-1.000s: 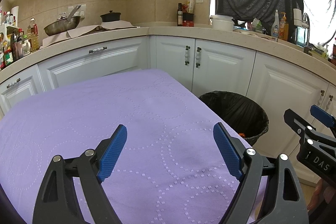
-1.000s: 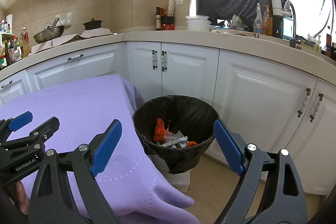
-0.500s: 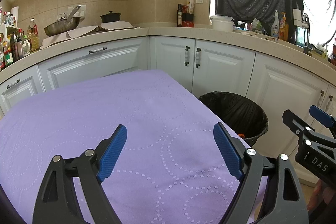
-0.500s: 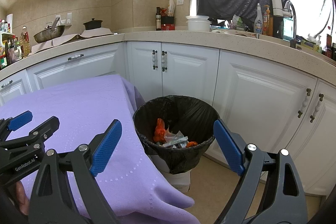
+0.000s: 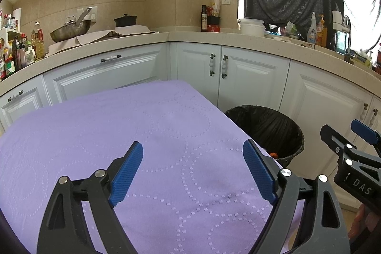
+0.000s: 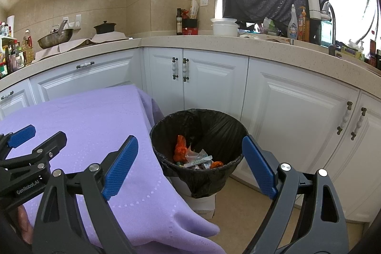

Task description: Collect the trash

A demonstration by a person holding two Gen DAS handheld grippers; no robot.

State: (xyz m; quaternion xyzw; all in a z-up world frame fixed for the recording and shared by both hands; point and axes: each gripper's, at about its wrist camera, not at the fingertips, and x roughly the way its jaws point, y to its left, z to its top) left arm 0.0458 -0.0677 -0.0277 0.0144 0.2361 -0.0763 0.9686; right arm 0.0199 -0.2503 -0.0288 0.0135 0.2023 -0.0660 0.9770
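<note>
A bin lined with a black bag (image 6: 214,125) stands on the floor to the right of the purple-clothed table (image 5: 142,125). Inside it lie trash wrappers (image 6: 198,158), some orange and some pale. My right gripper (image 6: 190,158) hangs open in front of the bin with nothing between its blue pads. My left gripper (image 5: 193,170) is open over the bare cloth, also holding nothing. In the left wrist view the bin (image 5: 269,127) shows past the table's right edge, and the right gripper's side (image 5: 352,154) shows at the far right.
White cabinets (image 6: 295,116) run behind the bin under a beige counter (image 6: 262,44). The counter carries a wok (image 5: 69,31), a black pot (image 5: 125,20), bottles (image 5: 204,18) and a white bowl (image 5: 252,27). The bin rests on a white box (image 6: 202,202). Tan floor lies to the bin's right.
</note>
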